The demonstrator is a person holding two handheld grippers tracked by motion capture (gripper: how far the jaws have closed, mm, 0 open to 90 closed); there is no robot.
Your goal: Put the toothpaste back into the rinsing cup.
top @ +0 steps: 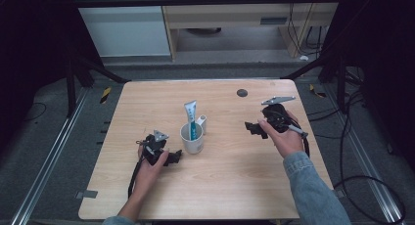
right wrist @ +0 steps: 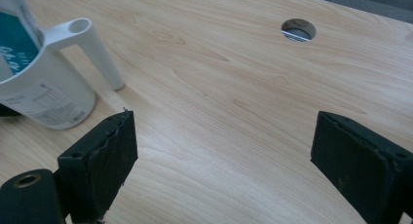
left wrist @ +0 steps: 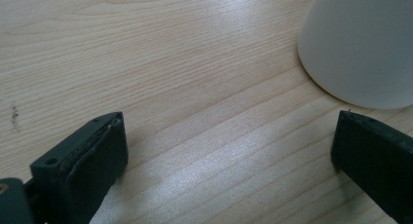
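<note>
- The white cup [top: 192, 139] stands upright near the middle of the table [top: 147, 107]; a toothpaste tube [top: 191, 118] stands inside it; the left gripper [top: 172, 158] sits just beside the cup at about its 8 o'clock, and the right gripper [top: 250, 128] lies well apart at about 3 o'clock.
- Both grippers are released; in the left gripper view the jaws stand wide apart over bare wood, with the cup wall [left wrist: 360, 44] at roughly 1 o'clock; in the right gripper view the jaws are likewise spread, empty, with the cup [right wrist: 46, 95] at 10 o'clock.
- The step in hand looks like the left gripper's approach to the cup; to do it well, I would slide it toward 1 o'clock so the wall sits squarely between the jaws, low on the body; closing slowly should avoid tipping it.
- The tube's long axis runs near vertical, leaning slightly toward 11 o'clock; its flat crimped end points up, its cap end hidden in the cup.
- The cup's handle [right wrist: 100, 51] points toward 1 o'clock in the high view, away from the left gripper.
</note>
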